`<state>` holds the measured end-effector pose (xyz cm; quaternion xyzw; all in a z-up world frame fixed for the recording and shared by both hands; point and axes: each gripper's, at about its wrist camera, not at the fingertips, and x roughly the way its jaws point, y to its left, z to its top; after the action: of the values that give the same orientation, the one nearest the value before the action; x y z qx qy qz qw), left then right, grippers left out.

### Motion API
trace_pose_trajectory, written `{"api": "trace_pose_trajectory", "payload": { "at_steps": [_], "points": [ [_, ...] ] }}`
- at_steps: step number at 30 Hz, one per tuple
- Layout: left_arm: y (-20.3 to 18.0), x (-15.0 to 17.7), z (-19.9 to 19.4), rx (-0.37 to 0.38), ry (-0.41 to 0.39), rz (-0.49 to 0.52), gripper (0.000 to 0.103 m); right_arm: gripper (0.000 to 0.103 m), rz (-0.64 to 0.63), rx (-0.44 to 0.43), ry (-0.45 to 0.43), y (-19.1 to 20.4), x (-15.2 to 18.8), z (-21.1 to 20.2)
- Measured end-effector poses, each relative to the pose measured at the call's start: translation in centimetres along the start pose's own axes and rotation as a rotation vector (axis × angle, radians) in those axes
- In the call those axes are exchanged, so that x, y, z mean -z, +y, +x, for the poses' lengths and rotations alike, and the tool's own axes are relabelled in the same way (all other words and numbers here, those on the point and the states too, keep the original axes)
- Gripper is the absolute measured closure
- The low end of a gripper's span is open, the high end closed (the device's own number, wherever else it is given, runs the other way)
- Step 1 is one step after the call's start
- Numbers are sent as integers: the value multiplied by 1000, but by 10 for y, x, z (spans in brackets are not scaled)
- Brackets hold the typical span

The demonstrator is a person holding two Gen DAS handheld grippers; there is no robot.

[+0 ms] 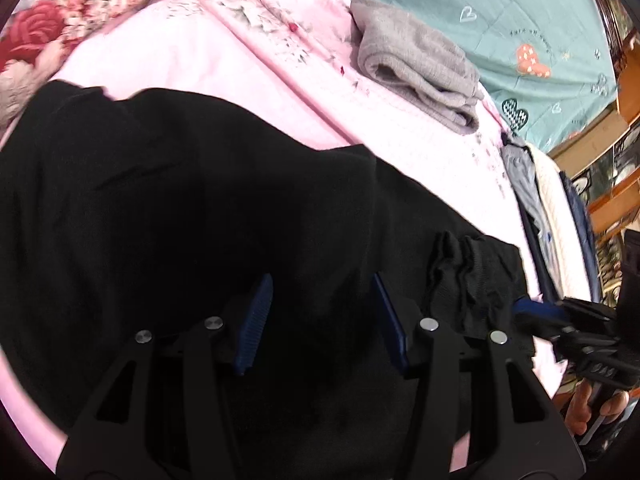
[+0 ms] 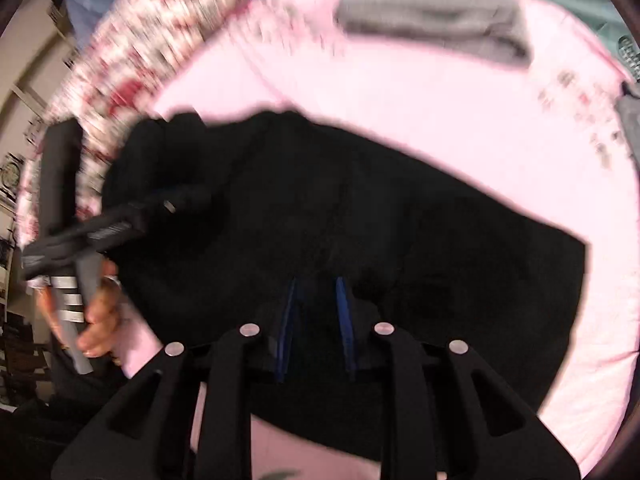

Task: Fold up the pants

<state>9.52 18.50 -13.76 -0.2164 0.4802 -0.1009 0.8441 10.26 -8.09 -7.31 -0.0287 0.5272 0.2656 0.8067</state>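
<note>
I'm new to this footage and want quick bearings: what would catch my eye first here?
The black pants dominate, spread across the pink sheet right under both grippers. Beyond them, toward the far edge of the sheet, lies a folded grey garment. A red-rose floral blanket fills the upper left corner of the left wrist view.

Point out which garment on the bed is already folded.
The grey garment far up the pink sheet; the black pants under the grippers lie spread out.

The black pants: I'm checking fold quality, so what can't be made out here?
- Black pants, left wrist view: seams lost in dark cloth; lower part cut off by the frame edge.
- Right wrist view: motion blur smears the pants' edges.
- Right gripper: whether its pads pinch cloth is unclear.
</note>
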Motion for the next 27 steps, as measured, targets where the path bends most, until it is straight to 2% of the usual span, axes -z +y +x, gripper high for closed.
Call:
{"api": "trace_pose_trajectory", "payload": {
  "at_steps": [1,2,3,4,5,7,12,16,20,22,24,26,27],
  "points": [
    [0,3,-14,7,-20,-5,51,67,-3,6,-33,-2,4,-13],
    [0,7,-25,15,-38,-12,51,57,-4,12,-69,-5,12,-29],
    [2,12,-44,26,-63,-24,50,55,2,15,-95,-10,21,-44],
    [5,17,-61,24,-89,-42,44,55,12,14,-106,-16,30,-52],
    [11,23,-78,5,-118,-66,35,55,31,10,-116,-24,41,-61],
    [29,35,-107,-55,-172,-145,27,55,72,-8,-128,-40,60,-72],
    [90,56,-146,-141,-223,-370,27,55,138,-56,-126,-65,96,-77],
    [116,39,-128,-113,-171,-420,27,55,143,-95,-120,-66,108,-74],
    [137,23,-92,-180,-85,-474,27,55,148,-95,-146,-69,116,-82],
    [139,16,-86,-196,-97,-462,27,55,173,-86,-165,-76,122,-89],
    [139,7,-80,-199,-98,-451,21,55,203,-84,-177,-84,126,-93],
    [137,-4,-72,-190,-93,-433,11,55,242,-88,-173,-92,127,-91],
    [136,-11,-67,-173,-86,-428,11,55,248,-90,-169,-93,127,-89]
  ]
}}
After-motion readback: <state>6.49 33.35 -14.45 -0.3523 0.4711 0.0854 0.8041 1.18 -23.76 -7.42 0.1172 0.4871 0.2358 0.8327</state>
